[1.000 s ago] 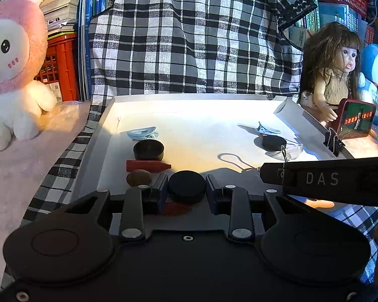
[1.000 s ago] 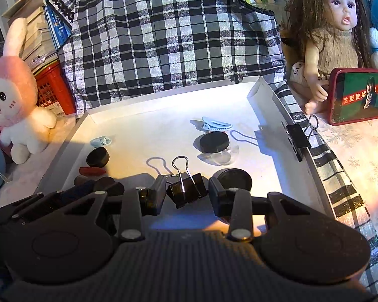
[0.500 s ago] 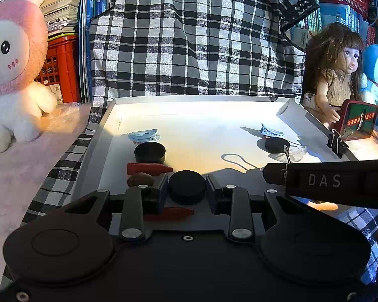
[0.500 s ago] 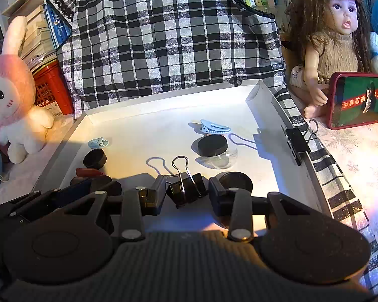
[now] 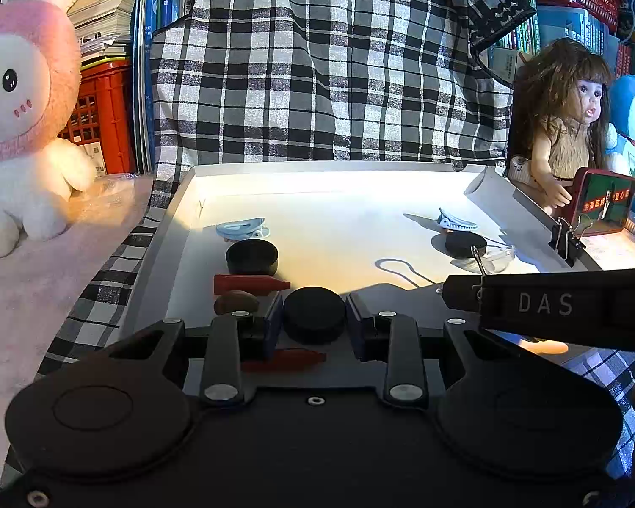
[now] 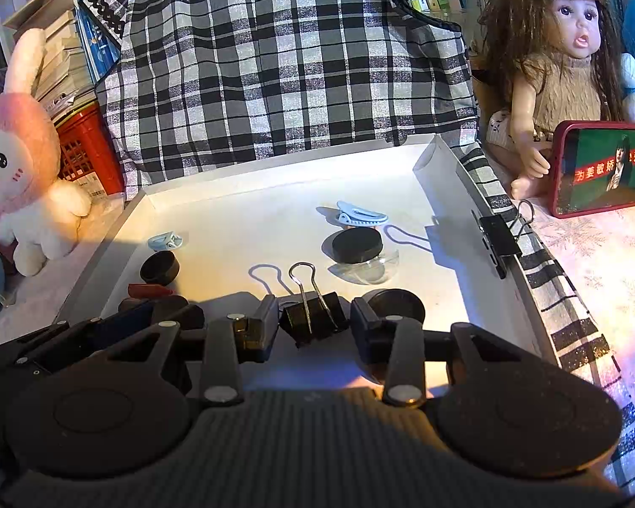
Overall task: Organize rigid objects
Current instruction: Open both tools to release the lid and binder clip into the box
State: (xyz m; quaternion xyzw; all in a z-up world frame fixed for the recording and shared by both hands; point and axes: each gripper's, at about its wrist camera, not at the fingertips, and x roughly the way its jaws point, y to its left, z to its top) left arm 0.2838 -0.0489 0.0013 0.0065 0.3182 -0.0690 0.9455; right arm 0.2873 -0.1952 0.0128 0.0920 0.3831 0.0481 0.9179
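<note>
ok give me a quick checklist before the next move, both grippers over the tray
1. Left gripper has the black puck between its fingers: ok; whether the pads press it, cannot tell.
2. Right gripper letting go of the black binder clip: jaws opening, clip between them with small gaps either side: ok.
3. Binder clip resting on the white tray: cannot tell.
4. Second black puck crowding the right finger: not ok.
5. Red crayon and brown pebble beside the left finger: tight, not ok.
6. Right gripper's body crossing the left camera's view: not ok.
</note>
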